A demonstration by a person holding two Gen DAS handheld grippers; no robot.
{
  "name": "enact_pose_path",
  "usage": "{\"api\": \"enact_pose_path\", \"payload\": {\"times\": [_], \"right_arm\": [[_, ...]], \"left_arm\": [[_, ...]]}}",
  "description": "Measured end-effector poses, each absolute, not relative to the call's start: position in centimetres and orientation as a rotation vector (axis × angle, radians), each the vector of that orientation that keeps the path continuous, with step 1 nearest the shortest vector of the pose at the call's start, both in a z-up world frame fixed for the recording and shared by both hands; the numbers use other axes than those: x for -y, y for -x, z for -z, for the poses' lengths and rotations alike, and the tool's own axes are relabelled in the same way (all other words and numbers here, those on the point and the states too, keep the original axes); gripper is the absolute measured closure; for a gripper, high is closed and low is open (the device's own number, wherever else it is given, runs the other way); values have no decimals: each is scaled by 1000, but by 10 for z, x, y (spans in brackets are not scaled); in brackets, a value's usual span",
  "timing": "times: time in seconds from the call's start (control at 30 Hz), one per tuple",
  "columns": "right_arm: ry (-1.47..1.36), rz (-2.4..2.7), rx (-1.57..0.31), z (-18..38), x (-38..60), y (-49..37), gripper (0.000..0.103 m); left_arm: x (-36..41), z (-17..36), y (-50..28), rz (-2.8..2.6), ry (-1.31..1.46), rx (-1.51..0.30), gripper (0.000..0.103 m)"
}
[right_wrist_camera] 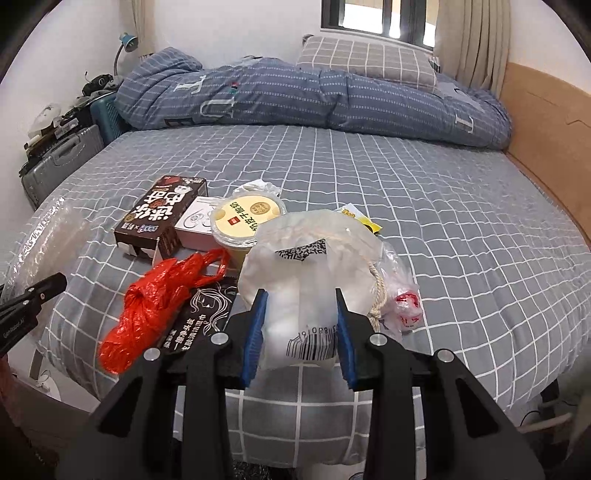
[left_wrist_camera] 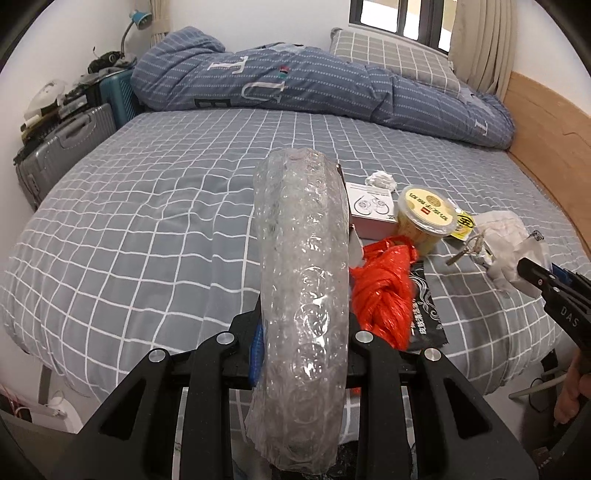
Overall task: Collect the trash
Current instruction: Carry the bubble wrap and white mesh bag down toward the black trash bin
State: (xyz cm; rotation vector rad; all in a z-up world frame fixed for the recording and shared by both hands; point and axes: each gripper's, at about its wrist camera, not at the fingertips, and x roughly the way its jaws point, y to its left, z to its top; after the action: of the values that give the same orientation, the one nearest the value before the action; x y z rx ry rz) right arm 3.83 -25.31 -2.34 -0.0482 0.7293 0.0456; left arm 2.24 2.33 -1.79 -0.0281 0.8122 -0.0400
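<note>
A roll of bubble wrap (left_wrist_camera: pixel 303 295) is clamped in the left gripper (left_wrist_camera: pixel 304 332), above the near edge of the bed (left_wrist_camera: pixel 147 206). A white plastic bag (right_wrist_camera: pixel 303 280) is grasped by the right gripper (right_wrist_camera: pixel 299 325). Beside it, a red bag (right_wrist_camera: pixel 155 302), a yellow cup (right_wrist_camera: pixel 247 218) and a brown box (right_wrist_camera: pixel 162 214) are seen on the bed.

Left wrist: looking down-forward along fingers, close over bed (left_wrist_camera: pixel 147 206), toward window (left_wrist_camera: pixel 391 18).
Right wrist: same heading, set further right.
Shared: red bag (left_wrist_camera: pixel 384 291), yellow tub (right_wrist_camera: pixel 247 218), quilt (right_wrist_camera: pixel 295 96).
</note>
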Motion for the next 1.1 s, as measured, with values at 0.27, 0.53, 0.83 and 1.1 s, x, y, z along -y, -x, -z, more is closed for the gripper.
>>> {"api": "enact_pose_path", "payload": {"times": [0.27,0.53,0.83,1.1], "right_arm": [[38,-57,-733,24,253,-16,70],[31,-68,-726,18,250,11,70],[24,-88,-730,17,243,36,70],[24,-110,-745,21,239,59,70]], "left_arm": [[-17,17,1,51,52,-808,77],[-7,18,22,57,58,-812,77],[4,25,44,67,51,-827,77],[7,30,66,72,56,-833,77]]}}
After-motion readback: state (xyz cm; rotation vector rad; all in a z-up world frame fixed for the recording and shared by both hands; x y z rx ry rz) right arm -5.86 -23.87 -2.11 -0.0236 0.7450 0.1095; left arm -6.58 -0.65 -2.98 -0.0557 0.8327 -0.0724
